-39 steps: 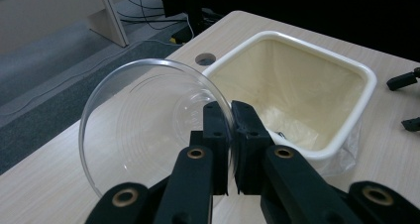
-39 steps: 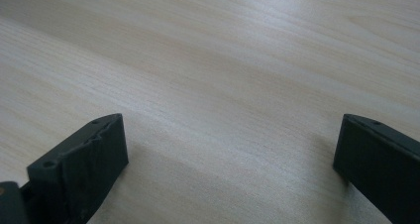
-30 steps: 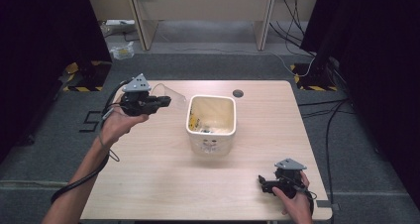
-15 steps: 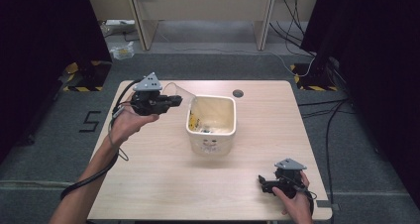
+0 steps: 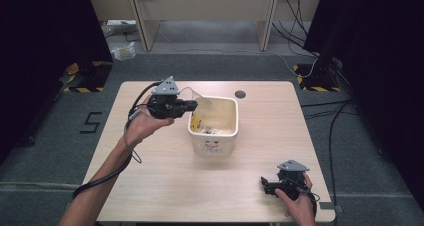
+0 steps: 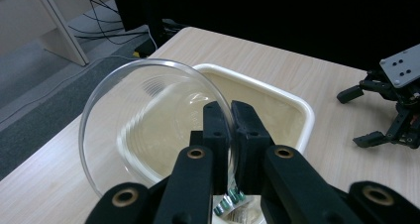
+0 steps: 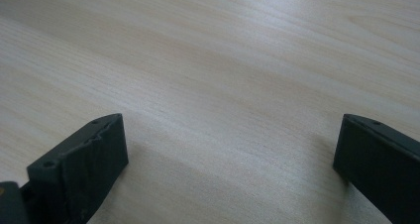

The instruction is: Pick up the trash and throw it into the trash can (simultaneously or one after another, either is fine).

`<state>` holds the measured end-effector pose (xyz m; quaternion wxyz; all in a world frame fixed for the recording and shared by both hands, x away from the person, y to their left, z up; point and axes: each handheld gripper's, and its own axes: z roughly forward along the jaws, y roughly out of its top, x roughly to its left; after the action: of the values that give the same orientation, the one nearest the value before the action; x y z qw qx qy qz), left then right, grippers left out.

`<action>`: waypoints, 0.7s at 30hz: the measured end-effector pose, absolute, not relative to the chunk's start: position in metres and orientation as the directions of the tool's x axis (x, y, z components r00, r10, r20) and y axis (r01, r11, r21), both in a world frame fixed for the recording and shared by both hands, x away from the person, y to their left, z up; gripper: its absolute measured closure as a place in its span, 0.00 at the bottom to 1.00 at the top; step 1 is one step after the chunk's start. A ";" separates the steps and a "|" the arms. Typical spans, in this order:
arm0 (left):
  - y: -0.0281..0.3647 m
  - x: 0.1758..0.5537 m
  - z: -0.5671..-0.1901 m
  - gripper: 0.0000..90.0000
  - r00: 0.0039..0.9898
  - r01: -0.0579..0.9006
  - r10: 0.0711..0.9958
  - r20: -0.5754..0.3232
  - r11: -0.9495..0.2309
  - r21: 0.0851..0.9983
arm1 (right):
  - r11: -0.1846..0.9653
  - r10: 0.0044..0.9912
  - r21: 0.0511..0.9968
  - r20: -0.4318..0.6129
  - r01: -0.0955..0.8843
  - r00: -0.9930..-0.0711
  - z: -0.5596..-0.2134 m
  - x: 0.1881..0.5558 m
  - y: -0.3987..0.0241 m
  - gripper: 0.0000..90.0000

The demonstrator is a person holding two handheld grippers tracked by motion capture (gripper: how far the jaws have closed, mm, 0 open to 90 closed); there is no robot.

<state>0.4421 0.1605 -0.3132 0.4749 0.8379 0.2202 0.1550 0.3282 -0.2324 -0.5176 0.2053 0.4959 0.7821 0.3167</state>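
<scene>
- Since a second ago: left gripper (image 5: 186, 106) carried rightward from the desk's left edge, up to the cream tub (image 5: 214, 137); clear glass bowl (image 5: 200, 103) brought along and now tipped over the tub's left rim. Right gripper (image 5: 272, 184) unmoved at the near right.
- Far left, on the floor: a dark "5" mark (image 5: 91, 122) beside the desk (image 5: 165, 181), black-and-yellow hazard tape (image 5: 82, 89) beyond it.
- Left forearm in from the bottom edge, left hand (image 5: 142, 126) wrapped around the gripper body, cable (image 5: 134, 104) looping off its back, grey three-cornered plate (image 5: 166, 86) on top.
- Left gripper (image 6: 232, 116) pressed together on the rim of the clear glass bowl (image 6: 143, 120), one jaw inside the bowl, one outside; bowl held clear of the desk and tilted, mouth toward the gripper's camera.
- Centre of the desk: cream tub (image 6: 292, 107) with rounded corners, upright, open at the top; small items inside at the bottom (image 5: 207, 131), too small to name; bowl partly over the tub's opening.
- Behind the tub, toward the far edge: a small dark round spot (image 5: 240, 93) in the desk top.
- Near right corner: right hand (image 5: 297, 206) on the right gripper, grey plate up, low over the desk.
- Right gripper (image 7: 230, 154) spread wide, jaws well apart with bare wood grain (image 7: 223, 75) between them, nothing held.
</scene>
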 end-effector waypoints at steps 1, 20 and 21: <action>0.159 0.442 -0.314 0.95 0.856 0.222 0.514 0.050 -0.453 0.863 | 0.306 0.906 0.699 -0.006 0.646 -0.423 -0.518 0.328 -0.232 0.00; 0.138 0.446 -0.327 0.94 0.876 0.231 0.482 0.025 -0.463 0.856 | 0.308 0.906 0.699 -0.007 0.646 -0.424 -0.518 0.328 -0.232 0.00; 0.137 0.446 -0.327 0.94 0.876 0.231 0.482 0.024 -0.463 0.856 | 0.308 0.906 0.699 -0.007 0.646 -0.424 -0.518 0.328 -0.232 0.00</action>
<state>0.4464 0.1369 -0.3273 0.4733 0.8450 0.2109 0.1325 0.3283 -0.2325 -0.5176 0.2052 0.4958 0.7822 0.3166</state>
